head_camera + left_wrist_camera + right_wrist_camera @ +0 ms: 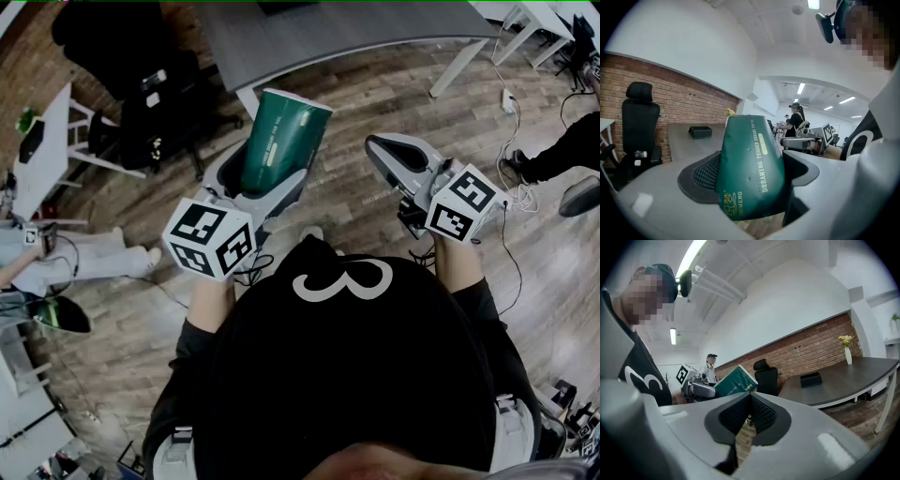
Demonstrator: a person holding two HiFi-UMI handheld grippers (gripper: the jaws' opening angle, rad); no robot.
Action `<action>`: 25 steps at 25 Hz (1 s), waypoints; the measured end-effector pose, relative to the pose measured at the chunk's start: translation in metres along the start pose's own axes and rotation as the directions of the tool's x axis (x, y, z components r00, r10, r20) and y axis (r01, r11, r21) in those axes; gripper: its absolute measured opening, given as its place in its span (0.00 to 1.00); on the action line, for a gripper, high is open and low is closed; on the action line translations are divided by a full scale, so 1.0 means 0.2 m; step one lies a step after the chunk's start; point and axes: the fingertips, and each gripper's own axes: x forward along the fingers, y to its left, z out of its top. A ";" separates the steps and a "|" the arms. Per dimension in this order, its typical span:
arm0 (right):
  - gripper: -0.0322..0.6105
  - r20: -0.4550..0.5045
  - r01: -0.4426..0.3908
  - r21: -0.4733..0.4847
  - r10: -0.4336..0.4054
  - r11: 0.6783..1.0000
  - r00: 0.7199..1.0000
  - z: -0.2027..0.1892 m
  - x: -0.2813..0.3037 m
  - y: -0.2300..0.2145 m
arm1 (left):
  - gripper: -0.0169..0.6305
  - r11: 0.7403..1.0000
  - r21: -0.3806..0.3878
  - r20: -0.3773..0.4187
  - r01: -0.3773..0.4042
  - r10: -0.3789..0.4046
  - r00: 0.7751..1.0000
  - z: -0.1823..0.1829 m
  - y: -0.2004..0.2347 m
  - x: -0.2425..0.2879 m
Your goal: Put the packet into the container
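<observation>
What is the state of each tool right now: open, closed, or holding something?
Left tool: closed on the green packet.
Right tool: closed, with nothing in it.

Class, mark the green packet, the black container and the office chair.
green packet (pixel 750 168), left gripper view, middle of its printed face.
black container (pixel 700 132), left gripper view, its front wall.
office chair (pixel 767 378), right gripper view, its backrest.
</observation>
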 end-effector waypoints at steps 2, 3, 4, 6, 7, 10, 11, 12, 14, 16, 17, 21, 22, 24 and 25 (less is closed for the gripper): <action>0.05 0.000 0.004 0.003 -0.004 1.000 1.000 0.00 0.04 0.01 | 0.69 1.000 -0.004 -0.005 0.006 -0.006 1.000 0.00 0.03 0.00; 0.05 0.001 0.007 0.004 -0.007 1.000 1.000 0.01 0.06 0.01 | 0.69 1.000 -0.005 -0.008 0.010 -0.010 1.000 0.01 0.05 0.00; 0.05 0.003 0.010 0.006 -0.010 1.000 1.000 0.01 0.07 0.00 | 0.69 1.000 -0.005 -0.011 0.016 -0.016 1.000 0.01 0.07 0.00; 0.05 0.002 0.020 0.012 -0.020 1.000 1.000 0.02 0.11 0.00 | 0.69 1.000 -0.004 -0.020 0.029 -0.029 0.999 0.03 0.11 0.01; 0.05 -0.001 0.025 0.018 -0.025 1.000 1.000 0.03 0.14 0.00 | 0.69 0.999 -0.003 -0.025 0.035 -0.035 0.999 0.04 0.13 0.01; 0.05 0.005 0.053 0.032 -0.053 0.998 0.999 0.05 0.22 -0.03 | 0.69 0.998 0.009 -0.036 0.060 -0.060 0.998 0.09 0.21 0.03; 0.05 0.010 0.064 0.035 -0.065 0.997 0.998 0.07 0.26 -0.04 | 0.69 0.997 0.017 -0.039 0.069 -0.069 0.997 0.11 0.25 0.04; 0.05 0.014 0.073 0.042 -0.074 0.996 0.997 0.08 0.29 -0.06 | 0.69 0.997 0.023 -0.042 0.078 -0.077 0.996 0.13 0.29 0.05; 0.05 0.019 0.086 0.059 -0.087 0.995 0.996 0.10 0.36 -0.09 | 0.69 0.995 0.027 -0.048 0.092 -0.091 0.995 0.15 0.36 0.07; 0.05 0.017 0.101 0.069 -0.103 0.992 0.995 0.10 0.42 -0.12 | 0.69 0.994 0.030 -0.051 0.105 -0.104 0.993 0.17 0.43 0.09; 0.05 0.016 0.111 0.073 -0.112 0.991 0.994 0.10 0.44 -0.13 | 0.69 0.993 0.033 -0.051 0.110 -0.109 0.993 0.17 0.45 0.10; 0.05 0.008 0.143 0.090 -0.144 0.986 0.990 0.08 0.48 -0.21 | 0.69 0.992 0.033 -0.050 0.123 -0.122 0.991 0.18 0.52 0.15; 0.05 0.008 0.147 0.096 -0.149 0.984 0.989 0.08 0.48 -0.23 | 0.69 0.991 0.032 -0.054 0.128 -0.126 0.991 0.17 0.53 0.17; 0.05 0.011 0.152 0.101 -0.154 0.983 0.988 0.08 0.48 -0.26 | 0.69 0.990 0.033 -0.061 0.138 -0.135 0.989 0.18 0.54 0.21; 0.05 0.012 0.154 0.101 -0.156 0.983 0.988 0.09 0.48 -0.28 | 0.69 0.989 0.035 -0.062 0.141 -0.139 0.988 0.18 0.54 0.23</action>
